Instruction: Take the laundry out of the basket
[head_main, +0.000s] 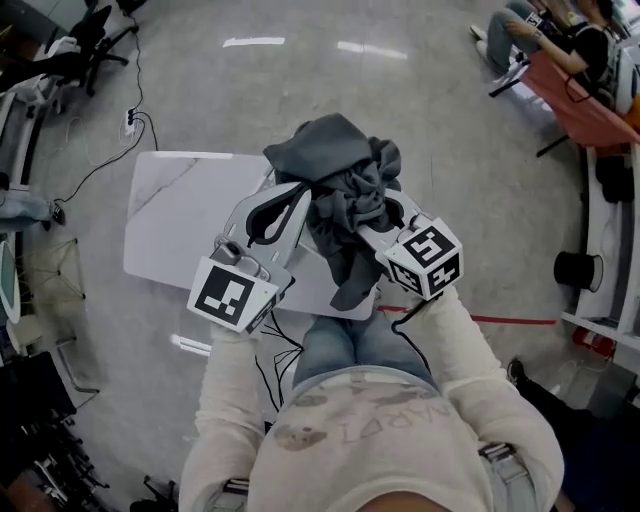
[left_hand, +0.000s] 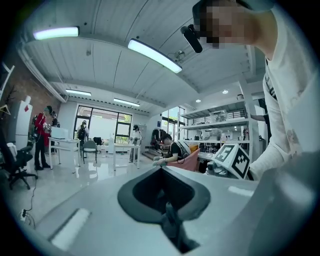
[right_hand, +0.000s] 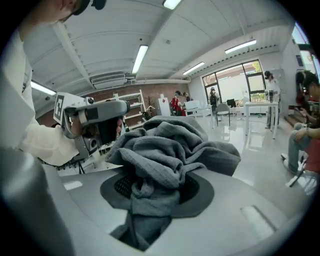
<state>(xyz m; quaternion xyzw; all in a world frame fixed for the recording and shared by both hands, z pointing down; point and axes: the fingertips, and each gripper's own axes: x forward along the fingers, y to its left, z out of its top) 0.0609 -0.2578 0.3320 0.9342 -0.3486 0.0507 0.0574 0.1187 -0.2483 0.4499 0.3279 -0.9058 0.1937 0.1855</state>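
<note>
A crumpled dark grey cloth (head_main: 345, 190) hangs in the air above the white table (head_main: 175, 215), bunched at the top with a tail drooping toward my knees. My right gripper (head_main: 388, 222) is shut on it. In the right gripper view the cloth (right_hand: 165, 150) piles over the dark pad and runs down between the jaws of the right gripper (right_hand: 157, 192). My left gripper (head_main: 285, 203) is raised just left of the cloth, close beside it, and stands open. In the left gripper view the left gripper (left_hand: 165, 200) shows a bare dark pad with nothing on it. No basket is in view.
The table stands on a glossy floor. A power strip (head_main: 130, 122) with cables lies far left, and a red line (head_main: 510, 320) runs on the floor at the right. Seated people (head_main: 560, 45) are at the top right. A shelf with a black cylinder (head_main: 580, 270) lines the right edge.
</note>
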